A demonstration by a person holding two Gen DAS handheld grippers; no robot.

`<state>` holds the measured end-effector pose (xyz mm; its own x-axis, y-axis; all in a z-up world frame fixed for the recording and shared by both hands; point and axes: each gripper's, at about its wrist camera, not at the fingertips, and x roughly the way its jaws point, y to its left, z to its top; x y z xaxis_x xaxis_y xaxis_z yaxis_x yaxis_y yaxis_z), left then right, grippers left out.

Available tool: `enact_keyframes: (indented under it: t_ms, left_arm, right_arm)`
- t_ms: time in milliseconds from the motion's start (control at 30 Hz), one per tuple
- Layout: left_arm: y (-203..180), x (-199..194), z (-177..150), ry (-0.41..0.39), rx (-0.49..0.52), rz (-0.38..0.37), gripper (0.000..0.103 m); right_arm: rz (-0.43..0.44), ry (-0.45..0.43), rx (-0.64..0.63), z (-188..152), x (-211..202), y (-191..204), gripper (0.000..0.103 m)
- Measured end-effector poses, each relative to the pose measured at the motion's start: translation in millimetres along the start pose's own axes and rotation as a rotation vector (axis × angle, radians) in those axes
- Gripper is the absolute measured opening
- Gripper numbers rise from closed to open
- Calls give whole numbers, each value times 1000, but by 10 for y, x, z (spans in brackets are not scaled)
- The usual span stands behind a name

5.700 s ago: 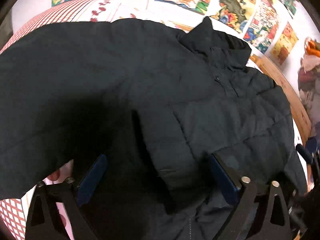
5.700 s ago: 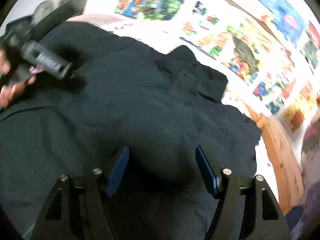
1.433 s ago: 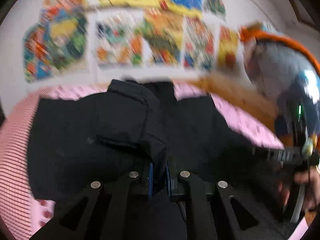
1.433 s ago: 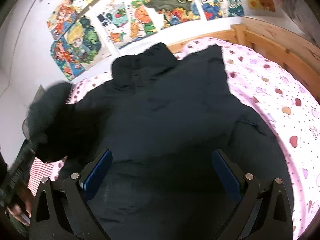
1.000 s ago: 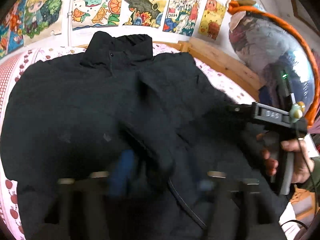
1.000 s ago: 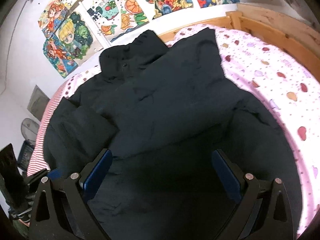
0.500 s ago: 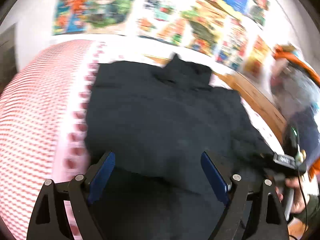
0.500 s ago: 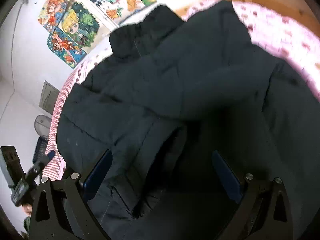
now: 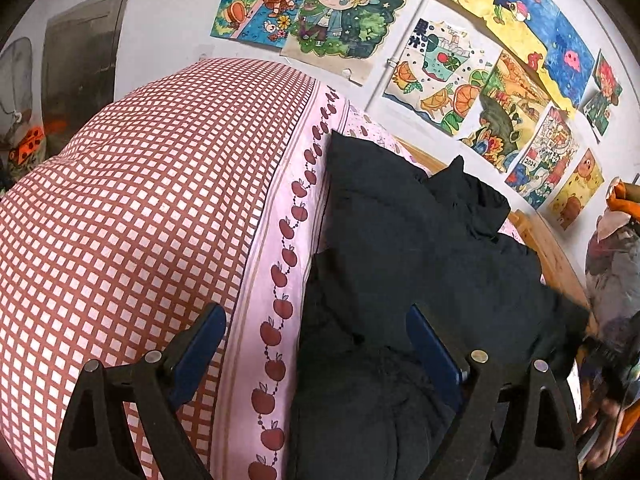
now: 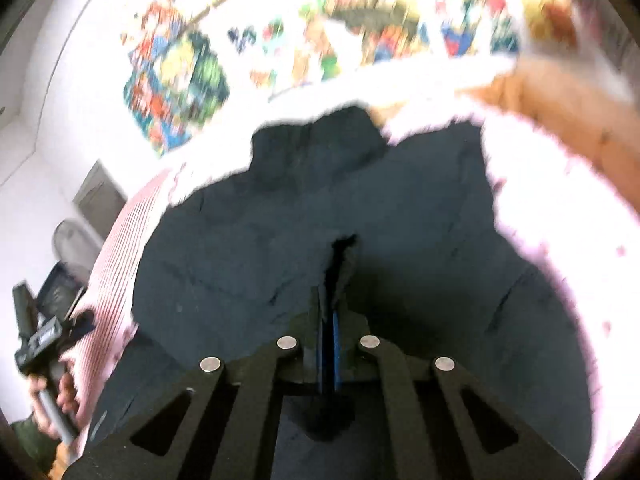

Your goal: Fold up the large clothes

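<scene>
A large black padded jacket (image 9: 432, 264) lies on the bed, collar toward the wall. My left gripper (image 9: 316, 344) is open and empty, above the jacket's left edge and the bedding. In the blurred right wrist view, my right gripper (image 10: 329, 304) is shut on a raised fold of the jacket (image 10: 400, 216) near its middle. The left gripper's handle and hand (image 10: 44, 344) show at the far left of that view.
A red-and-white checked quilt (image 9: 140, 216) with an apple-print pink border (image 9: 280, 280) lies left of the jacket. A wooden bed frame (image 9: 548, 248) runs along the right. Drawings (image 9: 460, 64) cover the wall. A clothes pile (image 9: 616, 248) stands at the far right.
My right gripper has closed on a fold of the jacket; it was open half a second ago. My left gripper, open since letting go a second ago, has swung left toward the checked quilt.
</scene>
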<state>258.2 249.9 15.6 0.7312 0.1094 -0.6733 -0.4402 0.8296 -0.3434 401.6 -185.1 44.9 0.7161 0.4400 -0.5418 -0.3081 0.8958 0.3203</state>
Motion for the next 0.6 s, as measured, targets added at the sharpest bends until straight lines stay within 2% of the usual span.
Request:
enact_keyframes:
  t_ms: [67, 167, 300, 400, 533, 600]
  left_arm:
    - [-63, 50, 7, -2, 16, 8, 91]
    - [-199, 126, 10, -6, 30, 16, 91]
    - [-430, 282, 24, -12, 69, 17, 91]
    - [-660, 503, 50, -7, 127, 49, 91]
    - [-923, 822, 78, 32, 198, 66, 91]
    - [-1008, 938, 97, 50, 207, 63, 91]
  right_arm:
    - [-51, -53, -6, 126, -64, -84, 4]
    - [-108, -76, -14, 214, -16, -201, 4]
    - [-208, -52, -86, 173, 232, -238, 4]
    - [-275, 11, -113, 163, 421, -340, 4]
    - [-375, 11, -178, 153, 479, -253, 21]
    - [-383, -15, -229, 151, 454, -153, 35]
